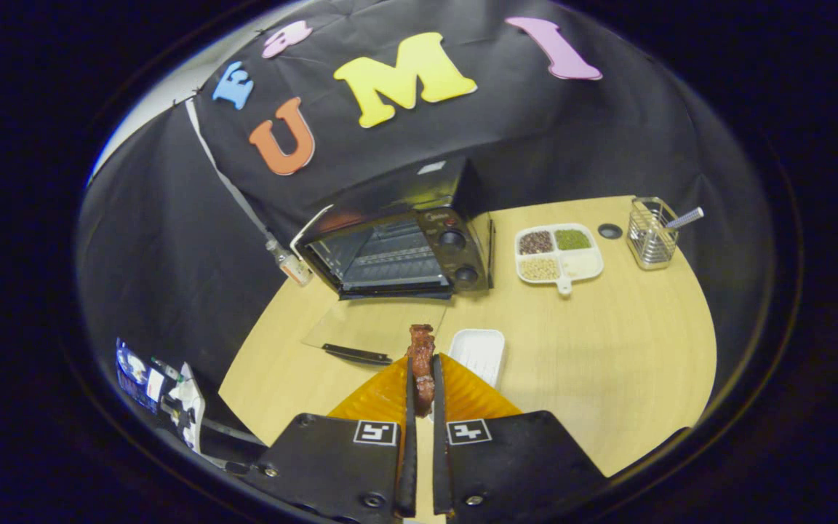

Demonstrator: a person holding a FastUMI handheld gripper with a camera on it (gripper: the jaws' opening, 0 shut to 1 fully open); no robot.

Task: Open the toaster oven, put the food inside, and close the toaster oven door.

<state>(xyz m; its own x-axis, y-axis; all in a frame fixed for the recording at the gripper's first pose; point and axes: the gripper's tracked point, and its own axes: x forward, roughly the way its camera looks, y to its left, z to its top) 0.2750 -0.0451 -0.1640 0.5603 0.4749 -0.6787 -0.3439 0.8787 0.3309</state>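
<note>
Gripper view has the claw (423, 378) pinched tight on a reddish-brown piece of food (421, 358), held up over the desk (608, 349). Toaster oven (397, 251) sits beyond, door (368, 331) folded down flat, white tray (479, 352) just beside the fingers.

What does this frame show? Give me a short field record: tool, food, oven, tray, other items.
tool: tool shut on the food, lifted above the table
food: brown piece pinched between both fingers
oven: toaster oven beyond the fingers, door folded down flat, rack bare
tray: small white tray just ahead of the fingers, bare
other items: divided dish of grains, wire holder
</note>
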